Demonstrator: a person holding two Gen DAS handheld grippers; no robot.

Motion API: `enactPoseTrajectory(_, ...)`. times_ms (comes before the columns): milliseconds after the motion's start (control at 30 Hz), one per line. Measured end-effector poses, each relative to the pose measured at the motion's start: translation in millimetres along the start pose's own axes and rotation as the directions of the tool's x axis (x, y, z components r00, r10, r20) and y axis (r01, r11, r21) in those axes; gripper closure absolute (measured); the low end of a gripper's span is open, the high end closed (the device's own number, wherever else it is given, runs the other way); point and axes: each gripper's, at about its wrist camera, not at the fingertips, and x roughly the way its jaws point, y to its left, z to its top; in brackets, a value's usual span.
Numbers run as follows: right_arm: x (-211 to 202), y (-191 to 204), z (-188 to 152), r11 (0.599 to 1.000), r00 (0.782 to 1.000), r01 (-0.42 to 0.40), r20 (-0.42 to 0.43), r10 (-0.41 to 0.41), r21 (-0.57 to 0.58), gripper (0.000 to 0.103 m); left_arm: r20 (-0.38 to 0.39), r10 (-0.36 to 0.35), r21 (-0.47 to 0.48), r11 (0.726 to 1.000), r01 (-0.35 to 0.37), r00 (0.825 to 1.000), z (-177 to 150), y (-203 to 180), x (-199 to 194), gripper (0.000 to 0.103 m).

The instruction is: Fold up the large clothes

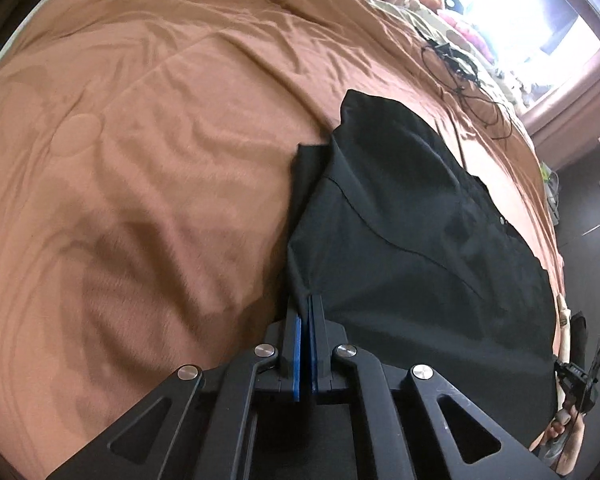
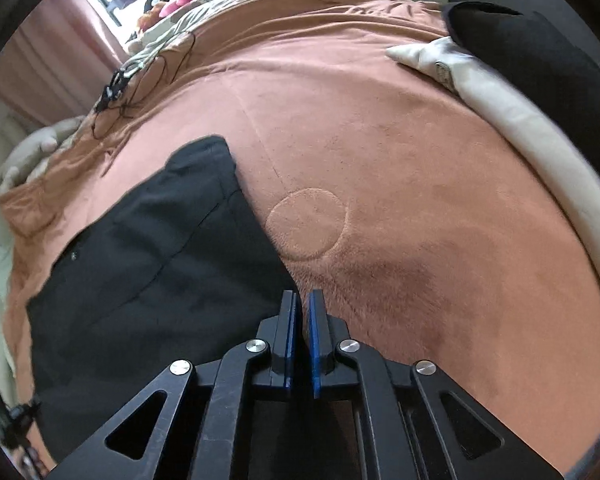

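A black garment [image 1: 420, 240] lies on a brown blanket [image 1: 140, 140] over a bed. My left gripper [image 1: 305, 300] is shut on the garment's near left corner, with cloth pinched between its blue pads. In the right wrist view the same black garment [image 2: 152, 264] lies to the left on the blanket [image 2: 420, 200]. My right gripper [image 2: 305, 296] is shut on the garment's near right corner; a thin fold of black cloth sits between the pads. Both corners are lifted slightly off the blanket.
A tangle of black cable [image 1: 460, 76] lies on the blanket beyond the garment, and shows in the right wrist view [image 2: 140, 80]. A white garment [image 2: 520, 120] and a dark one [image 2: 540, 52] lie at the bed's right edge. Pillows and a bright window [image 1: 520, 8] stand behind.
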Motion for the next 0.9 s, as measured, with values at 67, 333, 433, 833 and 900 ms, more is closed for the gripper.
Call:
enactPoseTrajectory(67,-16,4,-4,1.000,1.000,0.005,0.023,-0.004,-0.020,0.081,0.009,-0.002,0.010,1.000,0.002,1.000,-4,2,-10,0.099)
enactPoseTrajectory(333,-71,73,-33,0.974,0.995,-0.063,0.064,0.079,-0.216,0.069,0.047,-0.076,-0.043,0.996,0.078,0.996,-23,16,-45,0.073)
enactPoseTrajectory(433,-78,100,-53,0.955,0.994,-0.092,0.033,0.106,-0.282,0.069,0.055,-0.106,-0.072,0.991,0.110,0.993,-40,25,-51,0.045)
enactPoseTrajectory(833,-71,176,-143,0.903,0.985,-0.174,-0.091,0.150,-0.392,0.069,0.030,-0.201,-0.188,0.961,0.204,0.979,-88,63,-52,0.045)
enactPoseTrajectory(900,-70,185,-155,0.898,0.982,-0.186,-0.112,0.153,-0.399,0.069,0.028,-0.220,-0.197,0.955,0.221,0.975,-95,66,-51,0.045)
